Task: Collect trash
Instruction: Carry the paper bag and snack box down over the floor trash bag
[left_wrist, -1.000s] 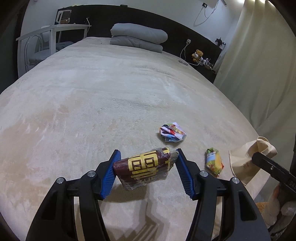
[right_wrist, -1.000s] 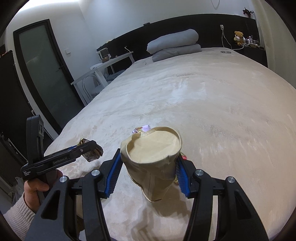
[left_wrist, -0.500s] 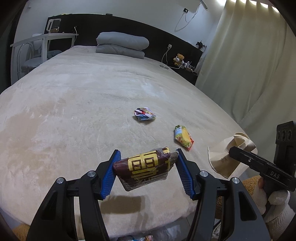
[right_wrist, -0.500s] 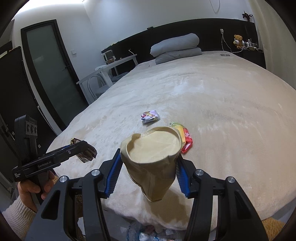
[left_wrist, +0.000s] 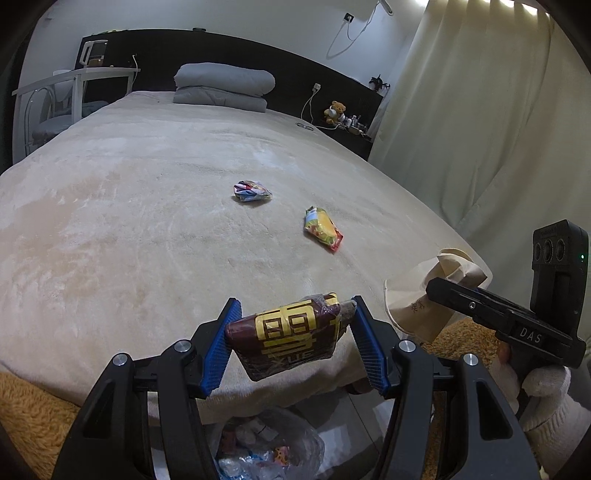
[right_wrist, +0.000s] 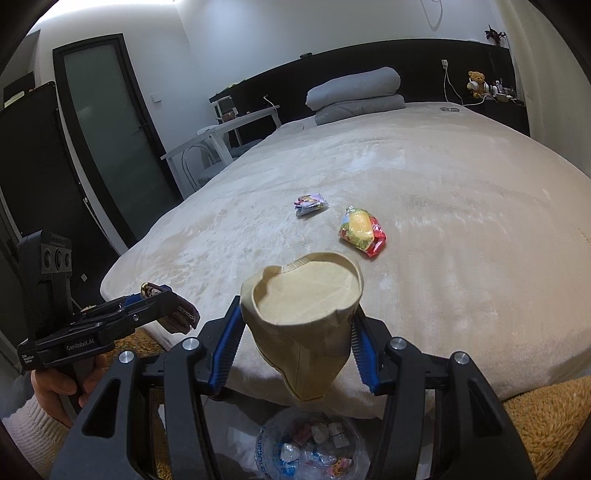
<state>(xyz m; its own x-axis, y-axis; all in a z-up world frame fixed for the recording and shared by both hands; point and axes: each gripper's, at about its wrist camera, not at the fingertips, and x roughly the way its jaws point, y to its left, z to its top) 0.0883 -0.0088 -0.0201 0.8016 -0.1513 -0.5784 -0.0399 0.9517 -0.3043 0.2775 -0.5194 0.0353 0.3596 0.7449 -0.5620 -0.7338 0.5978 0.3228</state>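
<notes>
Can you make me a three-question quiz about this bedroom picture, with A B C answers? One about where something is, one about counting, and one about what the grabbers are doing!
1. Where does the small brown teddy bear sit?
A. on the grey pillows
B. on the dark shelf beside the bed
C. in the bin

2. How many wrappers lie on the beige bed cover?
A. two
B. four
C. none

3. What is the left gripper doing?
A. hanging open
B. pinching the dark red and yellow packet
C. holding the beige paper bag

Answers: 1 B, the bear sits by the headboard; 2 A, a crumpled one and a yellow one; 3 B, the blue pads squeeze it.
</notes>
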